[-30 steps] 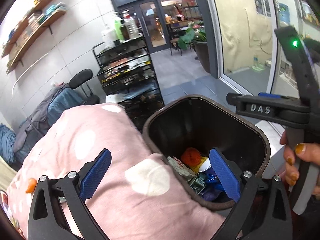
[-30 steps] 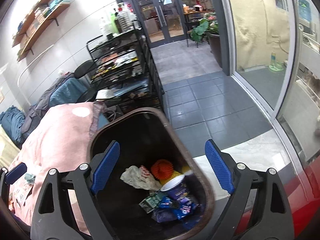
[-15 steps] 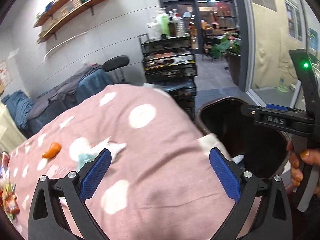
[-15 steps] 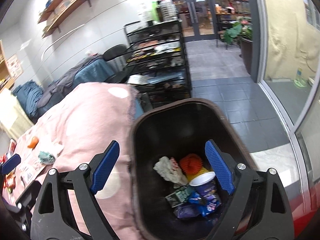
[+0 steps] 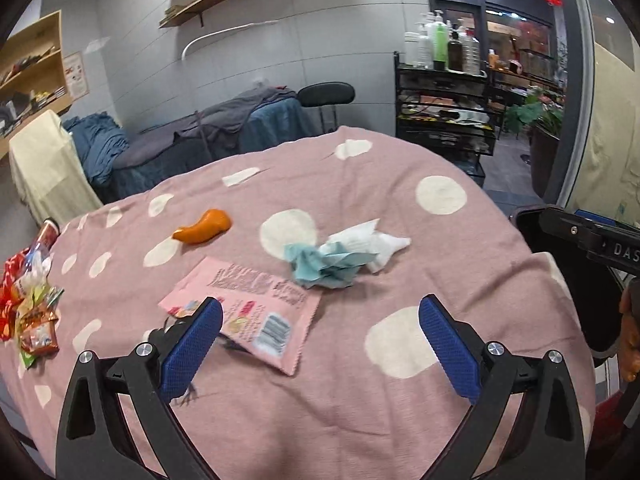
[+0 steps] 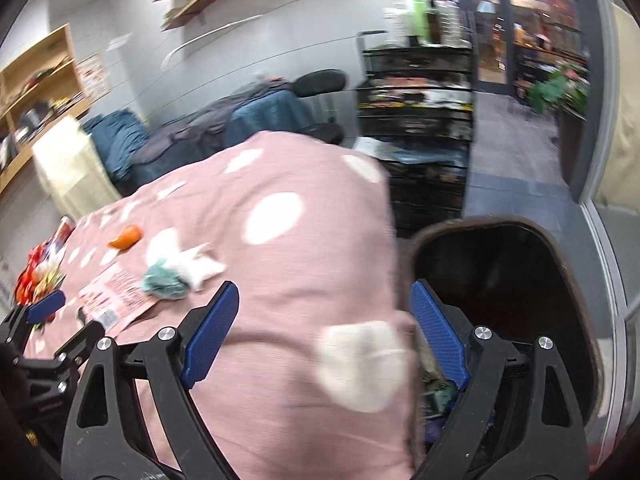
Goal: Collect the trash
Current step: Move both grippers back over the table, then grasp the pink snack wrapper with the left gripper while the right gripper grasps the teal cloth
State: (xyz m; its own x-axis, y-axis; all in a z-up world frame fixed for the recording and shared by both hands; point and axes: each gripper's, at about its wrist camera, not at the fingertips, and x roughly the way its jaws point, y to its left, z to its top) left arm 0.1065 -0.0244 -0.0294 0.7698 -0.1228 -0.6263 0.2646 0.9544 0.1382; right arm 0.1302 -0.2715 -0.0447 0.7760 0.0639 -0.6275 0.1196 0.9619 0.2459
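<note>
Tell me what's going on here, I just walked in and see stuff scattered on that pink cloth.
A person with two hand-held grippers is collecting trash. Both the left gripper and right gripper are open and empty. On the polka-dot cloth lie crumpled tissues, a pink wrapper, an orange scrap and snack wrappers. The bin stands at the table's right end.

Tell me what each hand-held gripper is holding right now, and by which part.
Nothing is held. The left hand-held gripper and the right hand-held gripper are both open and empty above the pink tablecloth.
</note>
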